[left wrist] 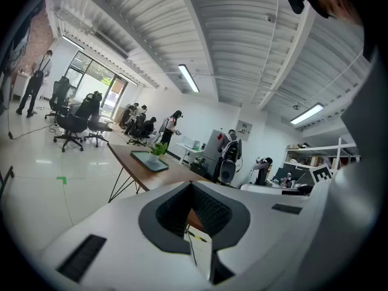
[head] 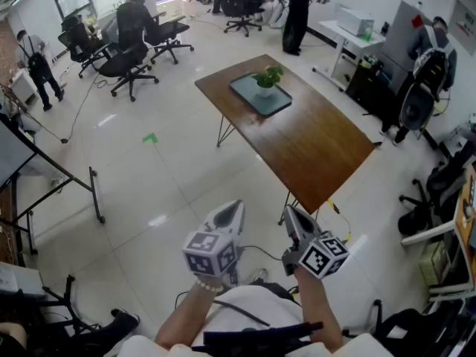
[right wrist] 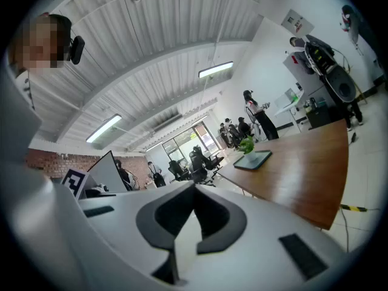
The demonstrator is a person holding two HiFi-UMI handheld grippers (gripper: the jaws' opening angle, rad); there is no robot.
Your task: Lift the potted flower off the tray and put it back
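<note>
Basically at 0 of 2 moves, with potted flower (head: 266, 79) on tray (head: 249, 95), left gripper (head: 234, 207) and right gripper (head: 290, 213) closed empty, far from table (head: 320, 140).

1. One wooden table (head: 312, 136) stood mid-room.
2. One tray (head: 274, 105) lay on the table's far end.
3. One potted flower (head: 266, 80) stood on that tray.
4. Two grippers, the left gripper (head: 232, 213) and the right gripper (head: 293, 220), hung off the table's near end.
5. At least four office chairs (head: 128, 64) sat beyond the table's far-left side.
6. One green floor mark (head: 150, 137) lay left of the table.
7. Three standing people (head: 296, 10) were spread past the table — whether there were more could not be told.
</note>
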